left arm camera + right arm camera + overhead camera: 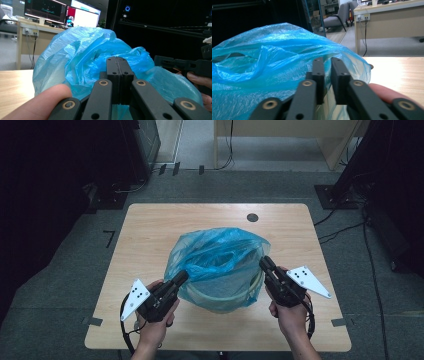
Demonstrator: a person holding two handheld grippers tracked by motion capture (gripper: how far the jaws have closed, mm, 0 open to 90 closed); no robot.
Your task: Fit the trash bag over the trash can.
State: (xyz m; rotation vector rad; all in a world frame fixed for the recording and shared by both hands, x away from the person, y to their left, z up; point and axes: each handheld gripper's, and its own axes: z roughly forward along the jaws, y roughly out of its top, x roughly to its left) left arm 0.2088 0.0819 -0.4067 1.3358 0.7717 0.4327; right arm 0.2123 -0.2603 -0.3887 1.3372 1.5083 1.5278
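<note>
Pinching the blue bag (pixel 217 255) at four and eight o'clock, you are clamping both tools, left tool (pixel 181 278) and right tool (pixel 265 263), on its film to stretch it over the bin rim (pixel 220 301)

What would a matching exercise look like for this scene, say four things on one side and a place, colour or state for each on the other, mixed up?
Things:
1. plastic bag
2. bin
3. left gripper
4. round hole

Descriptions:
A. set in the table top near its far edge
B. crumpled, see-through blue
C. jaws shut on the bag at the rim
D. pale, lined by the bag, in the middle of the table

Pairs: 1-B, 2-D, 3-C, 4-A
</note>
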